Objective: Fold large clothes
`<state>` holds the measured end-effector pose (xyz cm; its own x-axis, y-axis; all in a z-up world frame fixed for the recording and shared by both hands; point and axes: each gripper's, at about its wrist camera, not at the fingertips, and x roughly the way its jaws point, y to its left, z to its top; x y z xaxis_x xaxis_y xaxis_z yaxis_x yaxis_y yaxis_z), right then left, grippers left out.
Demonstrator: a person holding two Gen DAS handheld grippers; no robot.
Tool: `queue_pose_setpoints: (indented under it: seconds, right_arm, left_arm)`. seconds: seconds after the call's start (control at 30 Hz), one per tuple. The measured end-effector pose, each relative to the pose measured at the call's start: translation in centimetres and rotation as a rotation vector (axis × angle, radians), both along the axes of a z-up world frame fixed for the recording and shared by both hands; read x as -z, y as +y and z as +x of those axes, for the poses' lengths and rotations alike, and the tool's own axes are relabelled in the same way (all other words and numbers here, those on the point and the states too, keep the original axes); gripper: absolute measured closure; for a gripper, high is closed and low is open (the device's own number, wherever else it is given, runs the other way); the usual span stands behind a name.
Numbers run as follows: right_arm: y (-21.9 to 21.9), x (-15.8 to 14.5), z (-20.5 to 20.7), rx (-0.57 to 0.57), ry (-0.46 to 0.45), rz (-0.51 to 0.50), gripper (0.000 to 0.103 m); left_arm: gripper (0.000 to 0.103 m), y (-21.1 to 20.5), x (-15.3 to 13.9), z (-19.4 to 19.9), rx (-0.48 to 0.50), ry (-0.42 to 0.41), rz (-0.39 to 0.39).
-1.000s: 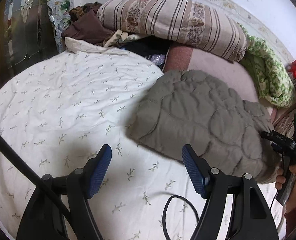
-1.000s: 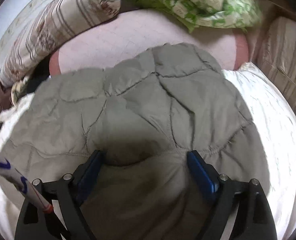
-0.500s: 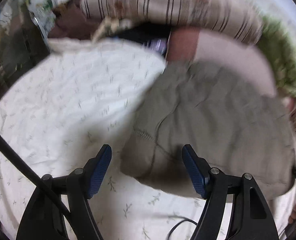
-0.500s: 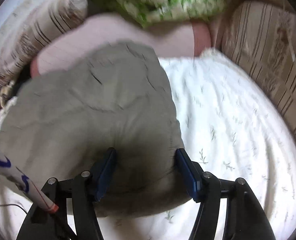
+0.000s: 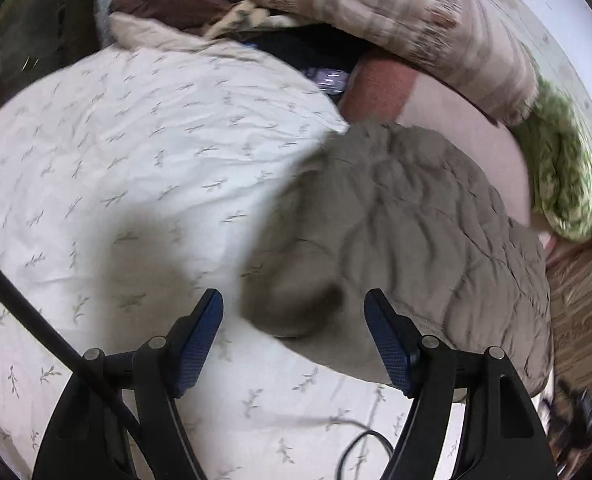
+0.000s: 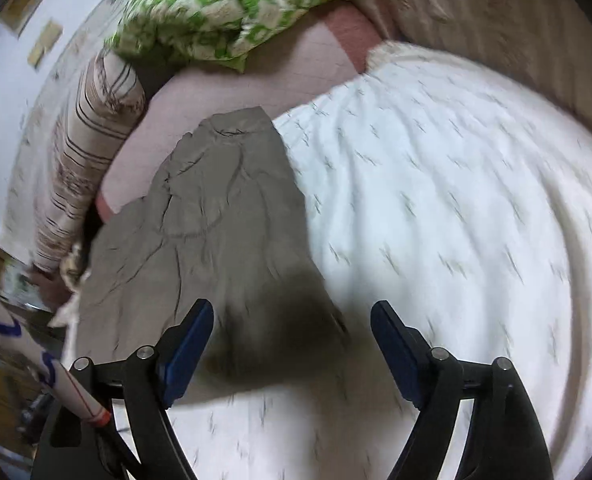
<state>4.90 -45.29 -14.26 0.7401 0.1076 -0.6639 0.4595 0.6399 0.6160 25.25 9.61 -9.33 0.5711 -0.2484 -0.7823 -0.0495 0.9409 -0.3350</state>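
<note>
A grey quilted garment (image 5: 424,240) lies folded in a thick bundle on a white bedsheet with a leaf print (image 5: 116,168). In the left wrist view my left gripper (image 5: 294,324) is open and empty, just above the bundle's near left corner. In the right wrist view the same garment (image 6: 216,232) lies left of centre on the sheet (image 6: 456,200). My right gripper (image 6: 292,332) is open and empty over the garment's near right corner. Both views are motion blurred.
A striped pillow (image 5: 416,20) and dark clothes (image 5: 168,4) lie at the bed's head, on a pink sheet (image 5: 456,108). A green patterned blanket (image 5: 560,184) lies at the right; it also shows in the right wrist view (image 6: 224,12). A cable (image 5: 360,448) lies near the front edge.
Both grippers have moved back and swung; the right one has let the garment out from between its fingers and opened wider. The garment now lies more compact on the sheet.
</note>
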Motion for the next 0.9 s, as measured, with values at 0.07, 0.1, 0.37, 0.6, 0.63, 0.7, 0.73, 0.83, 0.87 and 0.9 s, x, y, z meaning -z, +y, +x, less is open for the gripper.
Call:
queue_pose_setpoints:
  seconds: [0.07,0.1,0.37,0.6,0.63,0.7,0.73,0.83,0.87,0.9]
  right_arm:
    - [0.2,1.3,-1.2,-0.010,-0.009,0.078,0.018]
    - [0.6,1.9,-1.2,-0.022,-0.009,0.109,0.018]
    - [3.1,6.5,4.4,-0.074,-0.004,0.297,0.067]
    - [1.7,5.3,6.2,-0.047,0.026,0.212,0.067]
    - [1.8,5.1,6.0,-0.054,0.034,0.192,0.067]
    - [2.5,3.9,5.0,-0.076,0.057,0.088,0.067]
    - [2.8,3.1,4.2,-0.083,0.060,0.021,0.067]
    - [2.6,0.0,1.5,-0.037,0.024,-0.157,0.067]
    - [2.0,-1.1,0.8,0.001,0.011,-0.199,0.065]
    - [1.2,-1.6,0.5,0.033,0.008,-0.215,0.064]
  left_arm:
    - [0.031,1.4,1.0,0.5,-0.032,0.023,-0.054]
    - [0.031,2.2,2.0,0.8,-0.055,0.047,-0.111]
    - [0.031,1.3,5.2,1.4,0.002,0.132,-0.231]
    - [0.031,-0.9,4.0,-0.1,0.077,0.110,-0.126]
    - [0.031,-0.9,3.6,-0.3,0.075,0.101,-0.104]
    - [0.031,-0.9,2.3,-1.2,0.060,0.065,-0.032]
    - [0.031,-1.0,1.6,-1.6,0.054,0.045,-0.009]
    - [0.031,-1.1,-1.3,-3.6,0.048,-0.058,0.049]
    - [0.031,-1.0,-1.8,-3.9,0.046,-0.078,0.057]
    - [0.031,-1.2,-2.5,-4.1,0.046,-0.101,0.063]
